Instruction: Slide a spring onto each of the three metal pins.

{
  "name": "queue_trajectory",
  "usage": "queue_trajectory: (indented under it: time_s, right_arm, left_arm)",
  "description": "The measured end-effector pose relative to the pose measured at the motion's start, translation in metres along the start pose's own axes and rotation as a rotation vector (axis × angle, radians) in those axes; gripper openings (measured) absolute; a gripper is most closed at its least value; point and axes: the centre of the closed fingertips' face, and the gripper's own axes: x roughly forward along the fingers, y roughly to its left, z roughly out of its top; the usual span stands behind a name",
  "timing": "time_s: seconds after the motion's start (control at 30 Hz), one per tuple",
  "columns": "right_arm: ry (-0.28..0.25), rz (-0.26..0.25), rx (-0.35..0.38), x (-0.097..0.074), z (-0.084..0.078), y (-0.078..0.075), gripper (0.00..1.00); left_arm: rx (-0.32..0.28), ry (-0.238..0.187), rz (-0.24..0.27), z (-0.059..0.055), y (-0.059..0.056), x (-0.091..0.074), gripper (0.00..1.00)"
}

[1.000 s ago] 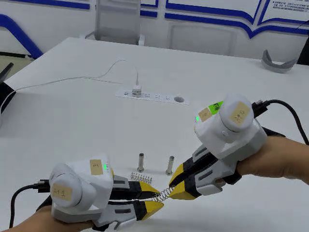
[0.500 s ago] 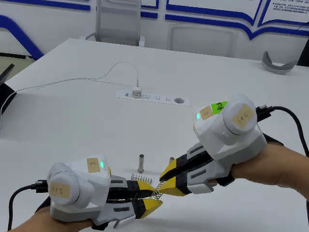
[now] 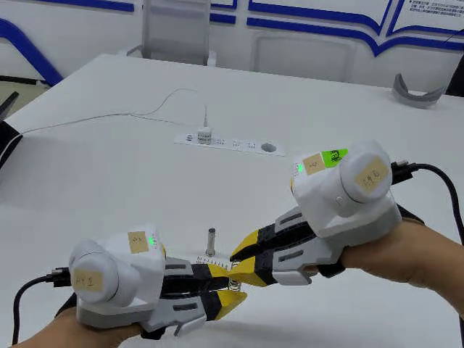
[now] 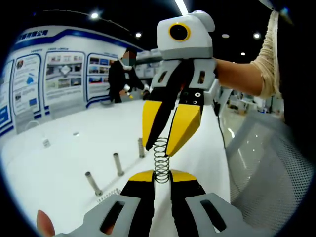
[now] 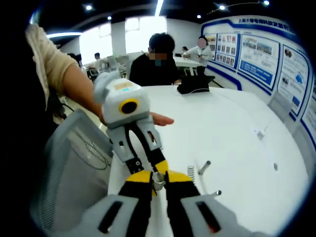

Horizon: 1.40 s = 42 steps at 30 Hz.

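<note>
L gripper (image 4: 162, 177), R gripper (image 4: 160, 144) each pinch a spring (image 4: 160, 160) end, bench (image 3: 109, 181) front edge; hold it straight, aim at pin (image 4: 117, 164).

Colours logged. Both units have white shells, black arms and yellow jaw tips: left gripper (image 3: 233, 284), right gripper (image 3: 233, 265). I read a green lamp on the left shell, a green tag on the right, and tan labels on both. Spring (image 4: 161, 160): bright silver coil. Pins (image 4: 117, 164): dull grey. Table (image 3: 109, 181): plain white. Wall (image 3: 312, 25) at 12 o'clock: white with blue bands.
</note>
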Motion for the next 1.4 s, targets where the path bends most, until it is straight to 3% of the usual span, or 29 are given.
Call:
queue_trajectory:
  time_s: [0.1, 0.47, 1.4]
  right_arm:
    - [0.006, -0.004, 0.005, 0.0, -0.002, -0.001, 0.11]
    - [0.0, -0.009, 0.012, -0.001, 0.0, -0.002, 0.11]
    - [-0.031, -0.034, 0.058, -0.011, 0.003, -0.011, 0.11]
  left_arm:
    - [-0.037, 0.012, -0.002, -0.001, 0.001, 0.001, 0.11]
    - [-0.064, 0.013, -0.01, 0.0, 0.0, 0.0, 0.11]
    - [-0.064, -0.015, 0.009, 0.01, 0.006, -0.003, 0.11]
